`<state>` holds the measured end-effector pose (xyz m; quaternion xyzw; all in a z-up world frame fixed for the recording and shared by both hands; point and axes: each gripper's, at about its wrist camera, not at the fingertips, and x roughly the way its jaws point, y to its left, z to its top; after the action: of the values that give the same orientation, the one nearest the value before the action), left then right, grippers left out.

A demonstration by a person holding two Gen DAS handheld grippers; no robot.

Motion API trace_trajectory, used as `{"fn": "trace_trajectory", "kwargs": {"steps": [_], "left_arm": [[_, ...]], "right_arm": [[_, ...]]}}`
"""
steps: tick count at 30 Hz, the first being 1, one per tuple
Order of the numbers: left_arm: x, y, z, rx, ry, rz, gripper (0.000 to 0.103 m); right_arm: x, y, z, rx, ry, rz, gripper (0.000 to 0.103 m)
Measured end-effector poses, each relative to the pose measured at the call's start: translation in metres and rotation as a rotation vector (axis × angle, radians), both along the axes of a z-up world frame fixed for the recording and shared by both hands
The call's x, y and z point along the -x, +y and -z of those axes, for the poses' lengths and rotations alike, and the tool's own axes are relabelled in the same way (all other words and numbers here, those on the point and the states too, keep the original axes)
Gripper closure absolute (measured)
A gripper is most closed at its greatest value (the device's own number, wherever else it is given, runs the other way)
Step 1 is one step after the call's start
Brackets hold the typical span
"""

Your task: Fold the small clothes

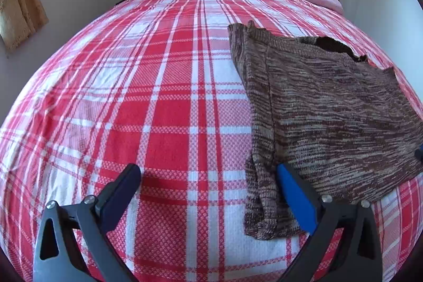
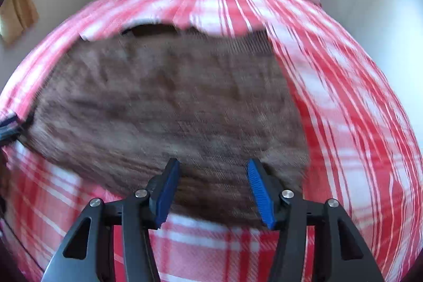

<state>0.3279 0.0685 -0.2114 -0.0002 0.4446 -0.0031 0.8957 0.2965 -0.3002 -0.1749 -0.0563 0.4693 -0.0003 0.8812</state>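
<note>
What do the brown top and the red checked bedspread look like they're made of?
The brown top looks like soft knitted yarn, maybe wool or acrylic: streaky brown and beige rows, matte. The bedspread looks like woven cotton: a fine grid texture shows in its red and white checks.

Right wrist view: motion blur smears the brown knit garment (image 2: 164,102) and the plaid bedspread (image 2: 343,97). Left wrist view: the garment (image 1: 330,107) runs off the frame at 3 o'clock; the blue pad (image 1: 296,192) at 5 o'clock covers its near edge.
</note>
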Motion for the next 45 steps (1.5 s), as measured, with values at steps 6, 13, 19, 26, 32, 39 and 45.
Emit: {"fn": "trace_trajectory", "kwargs": {"steps": [6, 13, 19, 26, 32, 39, 45], "left_arm": [[0.000, 0.000, 0.000, 0.002, 0.000, 0.001, 0.000], [0.006, -0.001, 0.000, -0.004, 0.002, 0.005, 0.000], [0.015, 0.008, -0.003, 0.033, 0.011, 0.027, 0.000], [0.023, 0.043, -0.020, 0.098, -0.034, 0.018, 0.000], [-0.001, 0.073, -0.031, 0.089, -0.052, -0.037, 0.000], [-0.026, 0.093, -0.032, 0.156, -0.020, -0.004, 0.000], [-0.049, 0.099, -0.030, 0.297, 0.027, 0.050, 0.000]], "right_arm": [[0.016, -0.013, 0.005, -0.022, -0.006, 0.014, 0.049], [0.026, -0.009, 0.010, 0.006, -0.038, 0.039, 0.049], [0.032, -0.005, -0.002, 0.032, -0.059, 0.042, 0.048], [0.049, 0.040, -0.033, 0.031, -0.163, -0.063, 0.032], [0.048, 0.146, -0.037, 0.089, -0.195, -0.333, 0.031], [0.060, 0.262, -0.004, 0.241, -0.233, -0.597, 0.031], [0.040, 0.298, 0.021, 0.333, -0.217, -0.619, 0.032]]}}
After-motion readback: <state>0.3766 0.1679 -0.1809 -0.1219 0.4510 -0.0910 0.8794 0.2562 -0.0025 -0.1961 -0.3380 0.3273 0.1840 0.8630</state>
